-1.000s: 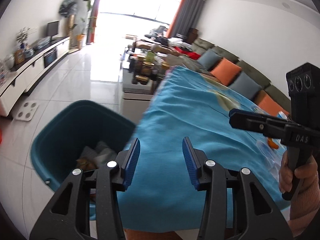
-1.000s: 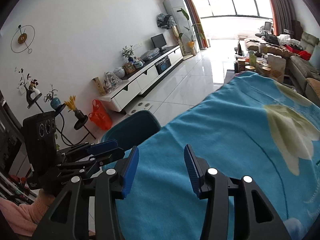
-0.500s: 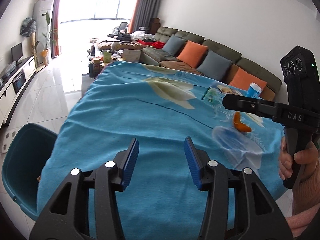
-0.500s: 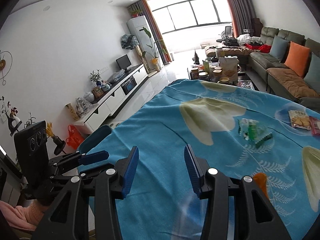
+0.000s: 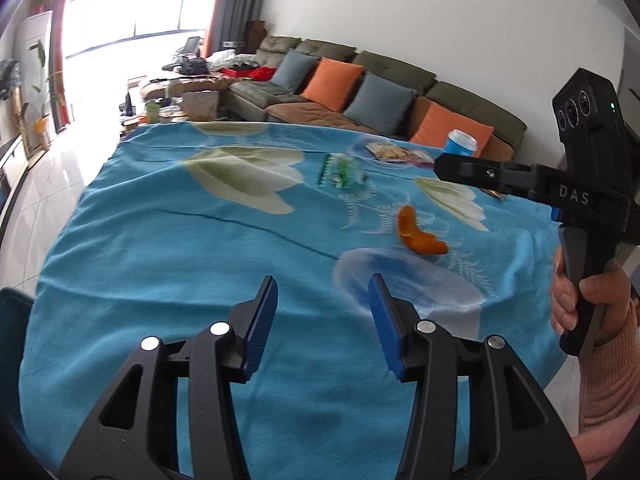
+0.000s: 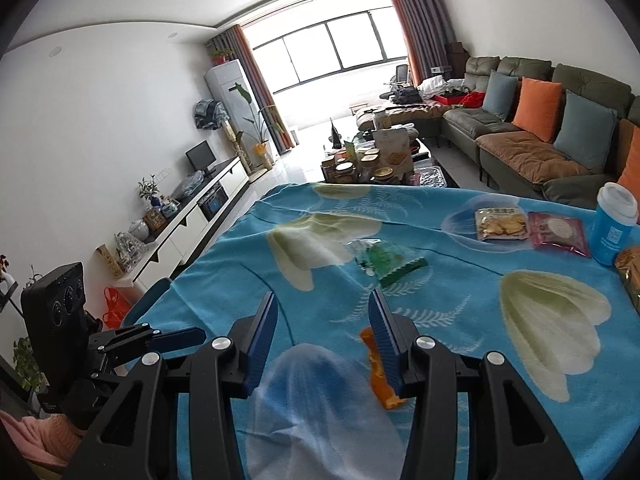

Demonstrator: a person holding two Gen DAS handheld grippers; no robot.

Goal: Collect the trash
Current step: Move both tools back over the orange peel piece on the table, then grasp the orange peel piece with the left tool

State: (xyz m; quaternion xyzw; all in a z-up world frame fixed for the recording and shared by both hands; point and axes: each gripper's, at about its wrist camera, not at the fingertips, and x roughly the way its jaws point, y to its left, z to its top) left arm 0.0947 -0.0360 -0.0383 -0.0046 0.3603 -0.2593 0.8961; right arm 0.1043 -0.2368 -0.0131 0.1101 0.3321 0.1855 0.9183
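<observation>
Both grippers have swung away from the teal bin, which filled the lower left of the left wrist view a second ago, and now face the table [image 5: 168,248] with its blue flowered cloth. Only a sliver of the bin [image 5: 14,312] shows, at the left gripper's far left edge, and its contents are out of sight now.

The left gripper [image 5: 323,300] hangs open and empty over bare cloth. The right gripper [image 6: 323,320] is open and empty too, lower and further ahead. The orange peel [image 6: 380,376] lies just beside its right finger, partly hidden behind it, not between the jaws. Ahead of that gripper sits a crumpled green wrapper [image 6: 384,260]. Further off to the right are a snack packet [image 6: 500,222], a pink packet [image 6: 558,234] and a blue cup [image 6: 612,228] with a white lid; whether the cup holds anything cannot be told.

The risk here is closing too soon. With the peel off to the right, the jaws would likely pinch the loose cloth or nudge the peel aside, so the gripper probably needs to shift right first. The cup stands near the packets, and a careless reach there could tip it. The sealed packets may not be trash at all.
</observation>
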